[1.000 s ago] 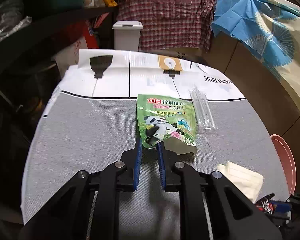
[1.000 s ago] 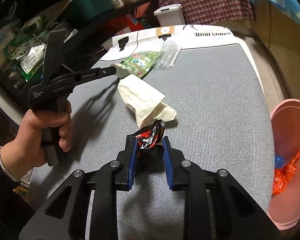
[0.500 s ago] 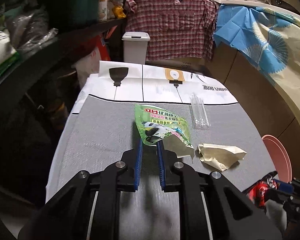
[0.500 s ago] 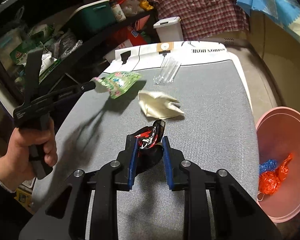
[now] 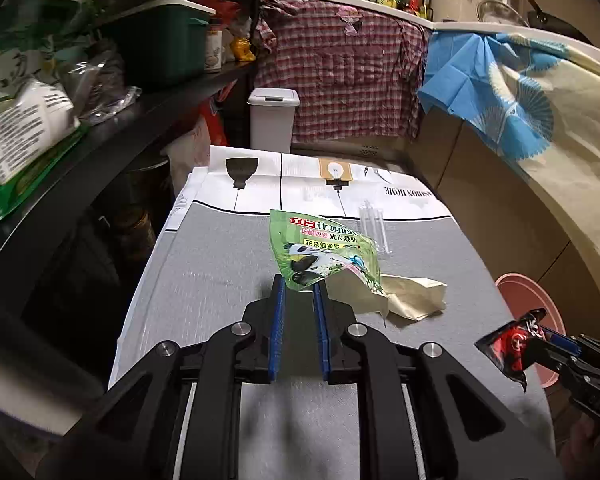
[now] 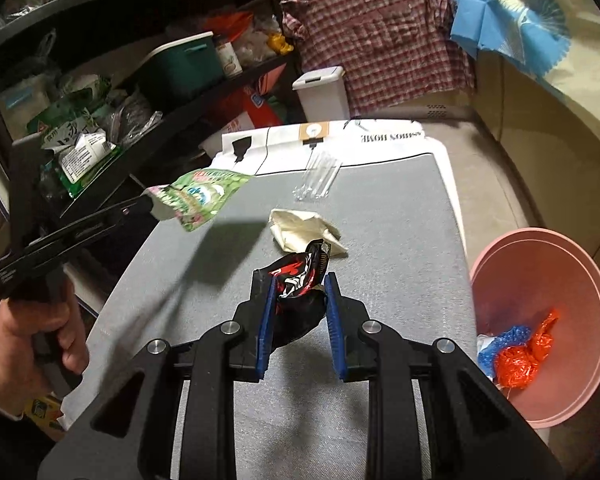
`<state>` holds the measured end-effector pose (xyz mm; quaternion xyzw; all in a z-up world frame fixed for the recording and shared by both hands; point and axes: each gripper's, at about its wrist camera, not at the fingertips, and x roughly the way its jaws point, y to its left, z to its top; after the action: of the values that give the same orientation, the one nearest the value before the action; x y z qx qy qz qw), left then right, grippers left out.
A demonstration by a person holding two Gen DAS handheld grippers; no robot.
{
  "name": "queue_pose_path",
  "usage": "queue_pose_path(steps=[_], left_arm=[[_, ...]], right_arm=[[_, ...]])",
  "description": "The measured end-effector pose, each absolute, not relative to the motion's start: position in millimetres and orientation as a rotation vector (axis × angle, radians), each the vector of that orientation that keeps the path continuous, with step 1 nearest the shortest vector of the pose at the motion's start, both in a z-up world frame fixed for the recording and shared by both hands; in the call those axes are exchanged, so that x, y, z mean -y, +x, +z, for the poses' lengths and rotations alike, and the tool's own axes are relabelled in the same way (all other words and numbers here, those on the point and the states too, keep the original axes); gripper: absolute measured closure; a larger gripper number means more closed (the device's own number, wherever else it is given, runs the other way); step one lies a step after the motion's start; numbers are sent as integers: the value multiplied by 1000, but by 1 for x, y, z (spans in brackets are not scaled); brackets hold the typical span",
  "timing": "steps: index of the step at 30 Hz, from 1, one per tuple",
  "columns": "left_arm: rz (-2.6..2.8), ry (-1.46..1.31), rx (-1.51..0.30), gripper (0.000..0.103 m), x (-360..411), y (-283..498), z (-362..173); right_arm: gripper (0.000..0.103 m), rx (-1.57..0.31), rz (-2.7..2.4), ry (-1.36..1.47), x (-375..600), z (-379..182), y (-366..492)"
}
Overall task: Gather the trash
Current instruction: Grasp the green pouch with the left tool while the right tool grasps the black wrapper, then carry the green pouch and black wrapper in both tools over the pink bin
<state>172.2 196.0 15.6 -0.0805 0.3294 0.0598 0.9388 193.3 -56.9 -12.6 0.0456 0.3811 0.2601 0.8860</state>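
Note:
My left gripper [image 5: 299, 286] is shut on a green detergent pouch [image 5: 322, 254] with a panda print and holds it above the grey table top [image 5: 204, 280]. From the right wrist view the same pouch [image 6: 196, 198] hangs in the air at the left, pinched by the left gripper [image 6: 152, 204] in a person's hand [image 6: 32, 344]. Between the blue pads of my right gripper [image 6: 300, 284], which is shut, sits a crumpled red and black wrapper [image 6: 300, 276], lifted off the table. A crumpled cream paper [image 6: 304, 230] and a clear plastic sleeve [image 6: 318, 178] lie on the table.
A pink bin [image 6: 548, 320] stands beside the table's right edge with orange and blue bags inside. Dark shelves [image 5: 100, 120] packed with goods run along the left. A white lidded bin [image 5: 272, 118] and a hanging checked shirt [image 5: 340, 76] stand beyond the far end.
Both grippers have risen with their loads. The green pouch has left the table and now hangs above it; the wrapper also hangs higher. The cream paper and clear sleeve have stayed put.

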Motion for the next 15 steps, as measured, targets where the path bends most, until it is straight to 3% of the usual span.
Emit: queue_pose_path(steps=[15], left_arm=[[127,-179,-628,89,-168,140,38]], right_arm=[[79,-674,508,95,97,53,179]])
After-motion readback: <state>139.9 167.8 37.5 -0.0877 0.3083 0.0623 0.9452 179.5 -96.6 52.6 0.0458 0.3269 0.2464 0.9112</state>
